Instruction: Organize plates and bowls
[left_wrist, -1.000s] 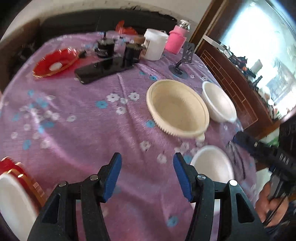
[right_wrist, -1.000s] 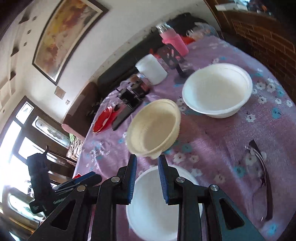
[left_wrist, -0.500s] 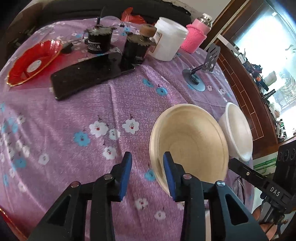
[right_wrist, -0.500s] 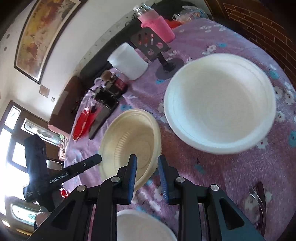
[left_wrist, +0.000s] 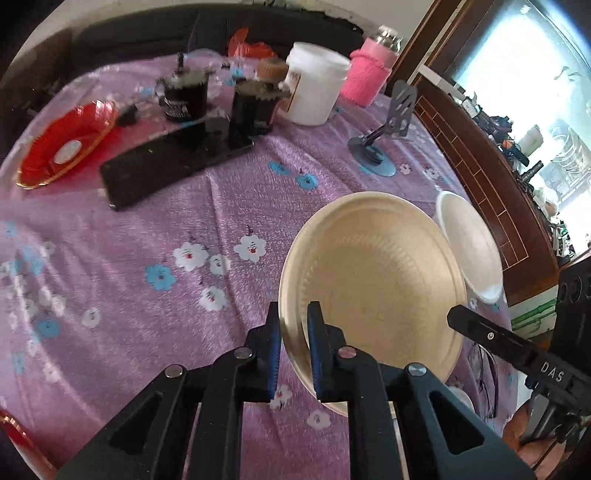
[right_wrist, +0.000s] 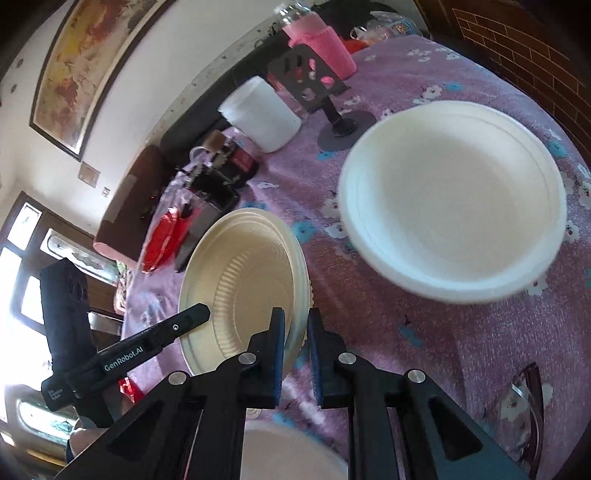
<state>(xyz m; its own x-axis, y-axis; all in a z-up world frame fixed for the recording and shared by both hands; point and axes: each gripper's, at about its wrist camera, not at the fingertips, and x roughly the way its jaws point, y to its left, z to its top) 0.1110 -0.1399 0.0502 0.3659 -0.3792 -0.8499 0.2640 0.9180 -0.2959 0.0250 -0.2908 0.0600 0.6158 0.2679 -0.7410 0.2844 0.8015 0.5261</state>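
- A purple cloth (left_wrist: 221, 206), fuzzy and printed with white and blue flowers, is covering the round table and lying under everything else.
- A cream bowl (left_wrist: 373, 291), round with a ribbed inner wall and a flat rim, is sitting on the cloth; it is the landmark here.
- A white bowl (right_wrist: 454, 199), smooth and deep with a stepped rim, is resting just beside the cream bowl, on its window side.
- A black tray (left_wrist: 173, 162), flat and oblong, is lying well beyond the cream bowl, carrying two dark cups.
- A white tub (left_wrist: 314, 88), a plain cylinder, is standing past the tray, with a jar in a pink knitted sleeve (left_wrist: 369, 74) next to it.
- A red plate (left_wrist: 62, 147), glossy and scalloped, is sitting far from the cream bowl, at the tray's other end.
- The left gripper (left_wrist: 293, 347) is clenching the cream bowl's near rim, having just been closing, blue ridged pads on either side of it.
- The right gripper (right_wrist: 295, 350) is pinching the opposite rim of the same bowl, its jaws having just narrowed onto it.
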